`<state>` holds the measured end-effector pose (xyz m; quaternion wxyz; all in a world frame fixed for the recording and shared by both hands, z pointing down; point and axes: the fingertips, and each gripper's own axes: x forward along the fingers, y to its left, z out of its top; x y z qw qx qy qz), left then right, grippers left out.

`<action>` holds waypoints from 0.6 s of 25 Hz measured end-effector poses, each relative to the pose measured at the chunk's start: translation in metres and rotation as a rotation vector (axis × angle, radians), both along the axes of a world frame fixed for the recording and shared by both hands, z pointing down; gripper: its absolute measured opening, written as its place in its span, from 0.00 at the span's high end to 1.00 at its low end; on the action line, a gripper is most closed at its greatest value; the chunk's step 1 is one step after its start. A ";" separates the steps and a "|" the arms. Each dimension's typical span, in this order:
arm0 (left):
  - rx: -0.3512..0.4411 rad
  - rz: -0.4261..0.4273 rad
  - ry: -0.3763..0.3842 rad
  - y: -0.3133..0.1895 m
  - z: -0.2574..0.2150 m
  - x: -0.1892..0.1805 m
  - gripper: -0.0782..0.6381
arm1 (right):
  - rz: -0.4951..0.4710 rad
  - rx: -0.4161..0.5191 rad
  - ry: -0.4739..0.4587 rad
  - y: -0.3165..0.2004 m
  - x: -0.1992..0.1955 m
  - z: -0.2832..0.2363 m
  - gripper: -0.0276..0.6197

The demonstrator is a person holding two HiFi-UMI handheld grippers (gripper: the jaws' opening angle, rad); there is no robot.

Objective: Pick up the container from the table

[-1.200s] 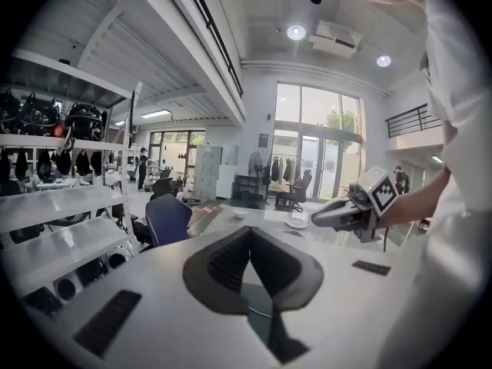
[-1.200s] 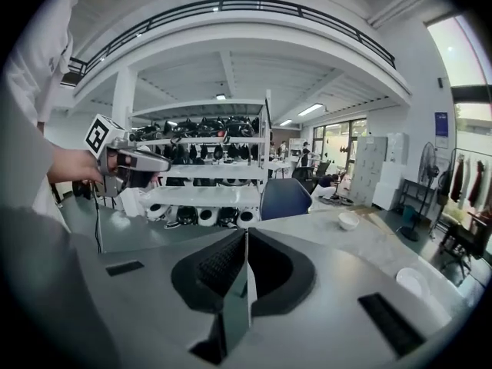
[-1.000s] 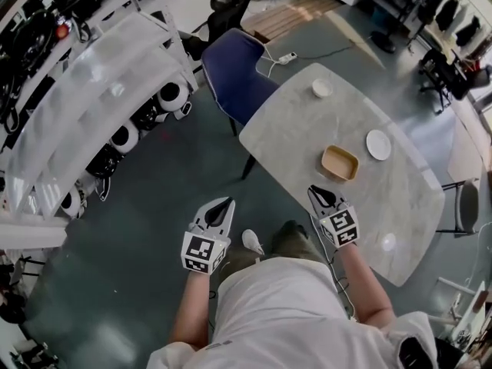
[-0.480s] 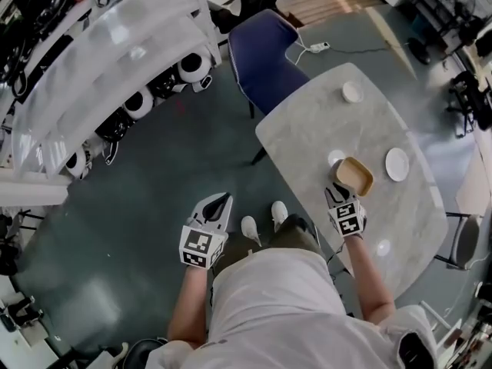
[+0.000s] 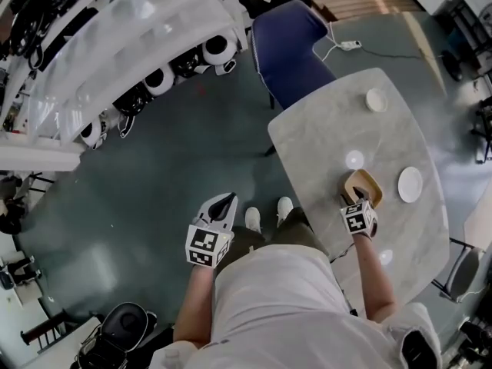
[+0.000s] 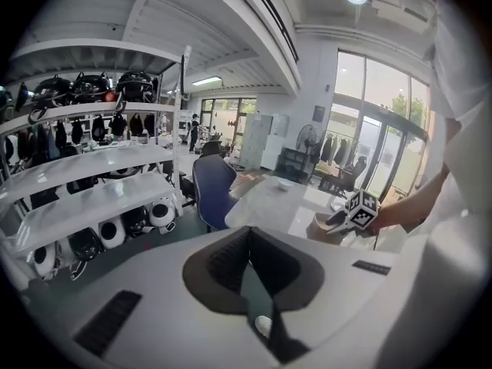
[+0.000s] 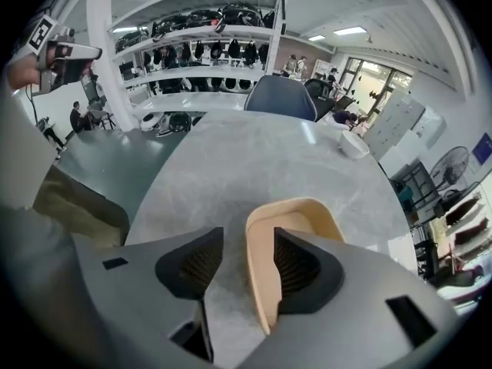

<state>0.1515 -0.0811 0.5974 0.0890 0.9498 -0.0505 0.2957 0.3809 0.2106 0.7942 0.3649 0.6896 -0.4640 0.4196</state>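
Observation:
The tan container (image 5: 364,183) stands on the grey marble table (image 5: 323,133), near its front edge. My right gripper (image 5: 360,196) points steeply down at it, jaws opening. In the right gripper view the container's near wall (image 7: 260,271) stands between the jaws of the right gripper (image 7: 247,238): one finger is inside the container, the other outside over the table (image 7: 231,152). The pads do not press the wall. My left gripper (image 5: 224,201) hangs over the floor left of the table, jaws together and empty (image 6: 247,233). From the left gripper view the container (image 6: 326,221) shows far off.
A white plate (image 5: 410,184), a small white bowl (image 5: 376,99) and a white disc (image 5: 354,159) also lie on the table. A blue chair (image 5: 288,48) stands at the table's far end. White shelves with helmets (image 5: 138,29) run along the left.
My right gripper has dropped forward onto the container and its jaws have spread from nearly shut to wide. The left gripper has sunk a little.

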 end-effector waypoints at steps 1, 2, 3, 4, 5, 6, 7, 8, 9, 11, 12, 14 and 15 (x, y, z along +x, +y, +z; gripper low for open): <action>0.001 -0.014 -0.004 0.001 0.002 0.002 0.89 | -0.006 -0.011 -0.008 0.002 0.003 0.006 0.63; 0.001 -0.028 -0.007 0.002 0.002 0.003 0.89 | -0.014 -0.020 -0.015 0.003 0.005 0.011 0.62; 0.001 -0.043 -0.009 0.002 0.002 0.004 0.89 | -0.024 -0.027 -0.021 0.003 0.007 0.015 0.62; 0.001 -0.056 -0.012 0.002 0.001 0.004 0.89 | -0.037 -0.031 -0.026 0.003 0.009 0.019 0.62; 0.000 -0.070 -0.019 0.001 0.000 0.003 0.89 | -0.049 -0.038 -0.031 0.002 0.010 0.023 0.62; 0.000 -0.084 -0.028 0.000 0.000 0.001 0.89 | -0.058 -0.053 -0.039 0.001 0.011 0.026 0.62; 0.001 -0.098 -0.039 -0.002 0.000 -0.001 0.89 | -0.065 -0.072 -0.047 0.001 0.011 0.027 0.62; 0.002 -0.110 -0.044 -0.005 -0.001 -0.003 0.89 | -0.071 -0.090 -0.053 0.000 0.012 0.029 0.62; 0.003 -0.119 -0.042 -0.007 -0.002 -0.004 0.89 | -0.074 -0.103 -0.058 -0.001 0.013 0.031 0.62; 0.002 -0.130 -0.036 -0.007 -0.002 -0.006 0.89 | -0.076 -0.116 -0.067 0.000 0.016 0.035 0.62; 0.000 -0.136 -0.038 -0.006 -0.001 -0.008 0.89 | -0.077 -0.118 -0.069 0.000 0.016 0.037 0.62; -0.003 -0.148 -0.041 -0.006 0.002 -0.016 0.89 | -0.081 -0.122 -0.068 0.002 0.014 0.039 0.62; -0.003 -0.154 -0.041 -0.006 0.003 -0.021 0.89 | -0.085 -0.123 -0.066 0.002 0.013 0.039 0.62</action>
